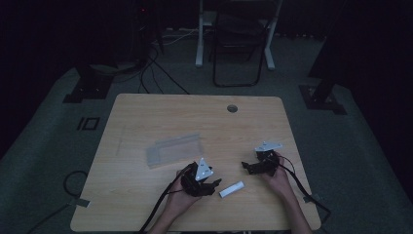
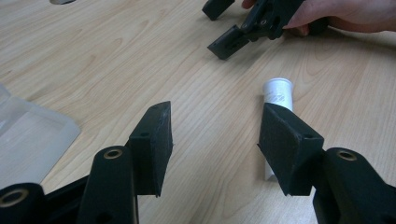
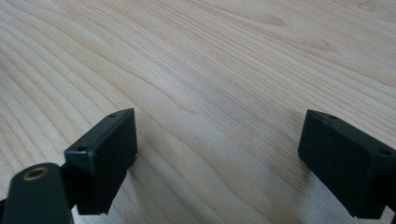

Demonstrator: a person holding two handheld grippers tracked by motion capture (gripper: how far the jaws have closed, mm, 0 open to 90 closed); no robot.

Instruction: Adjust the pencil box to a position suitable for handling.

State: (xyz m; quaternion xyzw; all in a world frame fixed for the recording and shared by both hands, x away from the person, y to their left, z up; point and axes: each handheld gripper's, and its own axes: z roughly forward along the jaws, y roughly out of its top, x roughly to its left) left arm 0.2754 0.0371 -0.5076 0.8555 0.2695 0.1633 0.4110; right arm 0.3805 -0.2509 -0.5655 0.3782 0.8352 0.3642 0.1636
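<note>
Lining up my left gripper [image 2: 215, 140], jaws wide, beside the white tube [image 2: 279, 95]. Gotta shift right so it's centred before squeezing.

A light wooden table [image 1: 146, 112] with a round cable hole [image 1: 232, 108] near its far edge carries a clear plastic bag [image 1: 175, 149] at centre and a white tube [image 1: 232, 189] lying near the front.
</note>
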